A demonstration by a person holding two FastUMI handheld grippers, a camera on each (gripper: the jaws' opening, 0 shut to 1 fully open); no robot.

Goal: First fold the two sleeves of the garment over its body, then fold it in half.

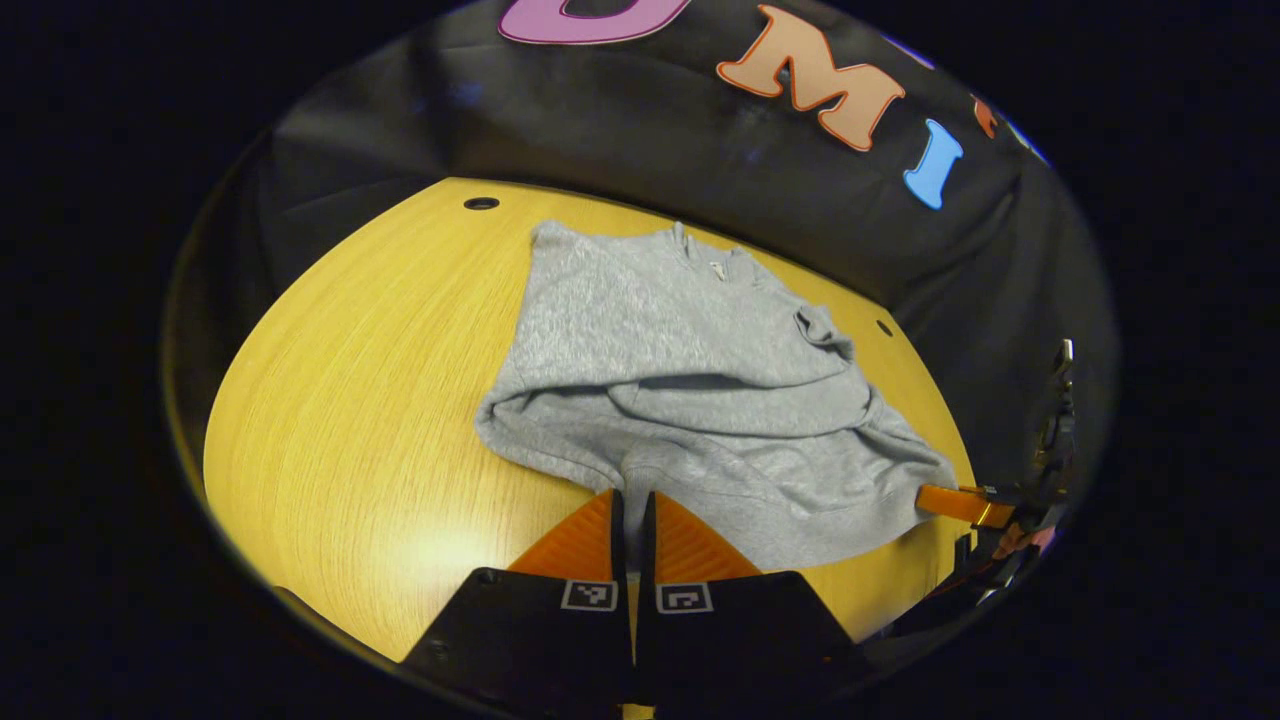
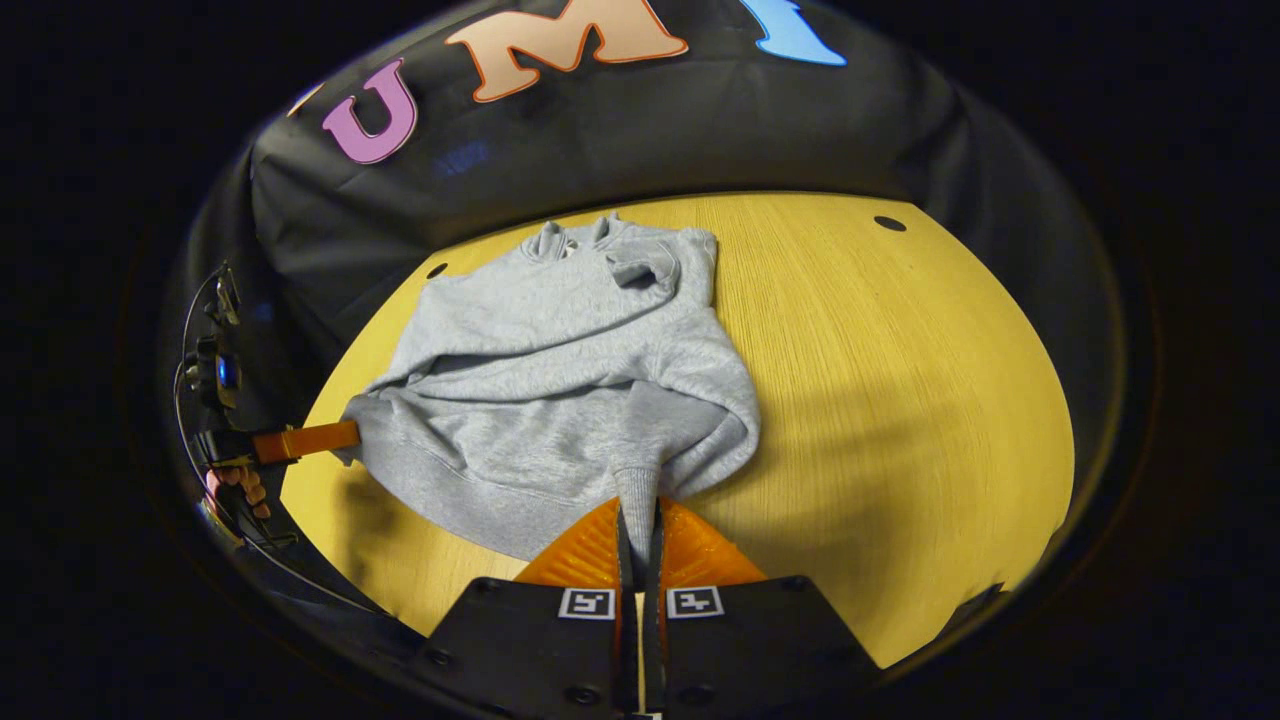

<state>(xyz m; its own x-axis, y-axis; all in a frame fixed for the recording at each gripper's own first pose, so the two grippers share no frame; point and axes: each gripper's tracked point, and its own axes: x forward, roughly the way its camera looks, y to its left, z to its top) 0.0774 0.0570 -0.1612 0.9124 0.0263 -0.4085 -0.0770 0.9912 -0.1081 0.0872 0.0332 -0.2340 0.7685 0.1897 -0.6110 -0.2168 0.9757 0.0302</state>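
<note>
In the left gripper view, the left gripper is seen with its orange fingers pressed nearly together on a pinch of the bottom hem of the grey fleece sweatshirt. The garment is spread directly ahead of this gripper on the yellow wood-grain surface, its collar at the far end and both sleeves apparently already laid over the body. Off to the right of this gripper, an orange finger of the other gripper is seen touching the hem's far corner.

In the right gripper view, the right gripper is likewise closed on a narrow tuck of the hem just ahead of its fingertips, with the sweatshirt stretching away ahead and to the left.

The half-fold is judged to be the step in hand, and several risks can be named. Only a thin pinch of cloth is held by each gripper, so the hem could be pulled free if it is lifted quickly or if the grippers are drawn apart. If only the upper layer has been caught, the lower layer would be left behind and the fold would bunch. The folded sleeves could be shaken loose if the hem is carried forward unevenly. A skewed fold would result from unequal travel.
</note>
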